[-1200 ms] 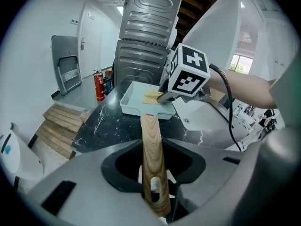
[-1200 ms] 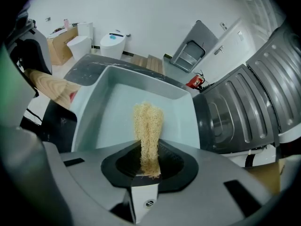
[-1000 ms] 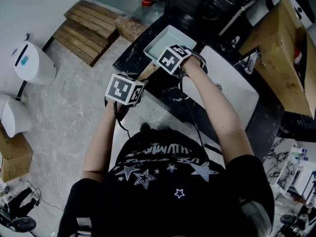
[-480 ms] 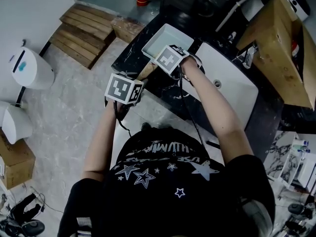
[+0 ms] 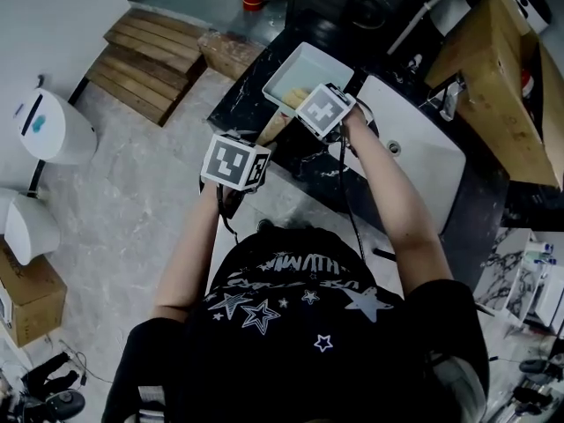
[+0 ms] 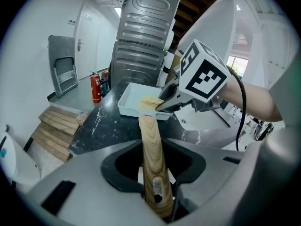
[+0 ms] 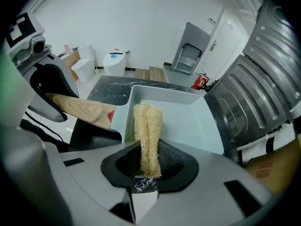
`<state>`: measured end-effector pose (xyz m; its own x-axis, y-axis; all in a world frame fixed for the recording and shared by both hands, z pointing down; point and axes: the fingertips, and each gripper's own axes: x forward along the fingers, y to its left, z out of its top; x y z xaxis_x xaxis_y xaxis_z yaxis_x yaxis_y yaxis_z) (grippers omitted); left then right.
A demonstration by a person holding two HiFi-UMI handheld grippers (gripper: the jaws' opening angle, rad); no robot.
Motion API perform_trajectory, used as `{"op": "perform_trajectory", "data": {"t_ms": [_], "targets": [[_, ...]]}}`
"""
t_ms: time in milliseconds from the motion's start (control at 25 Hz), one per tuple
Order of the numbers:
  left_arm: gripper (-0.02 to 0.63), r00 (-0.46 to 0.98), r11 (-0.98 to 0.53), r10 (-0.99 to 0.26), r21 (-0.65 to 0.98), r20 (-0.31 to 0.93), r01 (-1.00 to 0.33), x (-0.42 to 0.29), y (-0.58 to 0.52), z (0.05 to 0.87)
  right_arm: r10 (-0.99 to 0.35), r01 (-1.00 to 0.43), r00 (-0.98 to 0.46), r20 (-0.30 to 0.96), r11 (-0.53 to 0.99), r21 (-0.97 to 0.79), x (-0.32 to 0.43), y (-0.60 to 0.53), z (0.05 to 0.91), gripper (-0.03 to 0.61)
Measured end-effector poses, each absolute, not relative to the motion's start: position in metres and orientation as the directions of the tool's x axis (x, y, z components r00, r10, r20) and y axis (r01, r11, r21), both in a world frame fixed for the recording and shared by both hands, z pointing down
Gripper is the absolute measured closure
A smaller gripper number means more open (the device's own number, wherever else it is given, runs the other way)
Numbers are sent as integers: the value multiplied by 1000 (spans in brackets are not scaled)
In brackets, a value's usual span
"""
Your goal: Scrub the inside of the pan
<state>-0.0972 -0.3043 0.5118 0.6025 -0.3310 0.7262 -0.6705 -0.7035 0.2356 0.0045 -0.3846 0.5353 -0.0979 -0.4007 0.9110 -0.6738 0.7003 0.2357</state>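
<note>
The pan point(image 5: 304, 70), a shallow pale rectangular one, sits on a dark, white-veined bench point(image 5: 240, 102) just beside a white sink point(image 5: 427, 161), with its wooden handle point(image 6: 149, 140) pointing back towards the person. The left hand-held gripper point(image 6: 155, 194) is clenched on the outer end of that handle. The right hand-held gripper point(image 7: 148, 166) is clamped on one end of a folded, straw-coloured fibrous scrubber point(image 7: 148, 124), whose free end reaches into the pan near the handle-side wall. Whether it is pressing on the bottom is hard to tell. The pan looks thin-walled and light with a smooth inside, so it would likely skate on the polished stone if left unbraced, and the handle is the sensible place to hold it. The wood is stiff but tapered and glossy, and it could twist between the jaws under sideways scrubbing. The scrubber looks soft and springy. With so much of it sticking out past the jaws it will probably bend rather than bite, so steady downward pressure should suit it better than fast strokes. The bench top looks hard and slick. Around it are a pale marbled floor point(image 5: 132, 192), a stack of wooden pallets point(image 5: 159, 51), a red fire extinguisher point(image 6: 96, 88) and a tall grey metal appliance point(image 6: 141, 32) behind.
</note>
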Motion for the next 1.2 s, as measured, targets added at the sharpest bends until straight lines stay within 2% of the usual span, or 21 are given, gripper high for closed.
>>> {"op": "perform_trajectory", "data": {"t_ms": [320,520,720,1200], "targets": [[451,587,-737,-386,145,712,-660,-98,-305,508,-515,-672,-115,849,670,315,1,-384,513,494],[387,547,-717,-460,71,699,-693,-103,-307,501,-575,-674,-163,802,658,335,1,-379,492,494],[331,508,-653,-607,-20,611,-757,-111,-316,477,-607,-657,-218,764,670,346,-3,-367,473,494],[325,389,-502,-752,-79,531,-861,-116,-284,443,-620,-618,-315,718,709,341,8,-325,453,492]]}}
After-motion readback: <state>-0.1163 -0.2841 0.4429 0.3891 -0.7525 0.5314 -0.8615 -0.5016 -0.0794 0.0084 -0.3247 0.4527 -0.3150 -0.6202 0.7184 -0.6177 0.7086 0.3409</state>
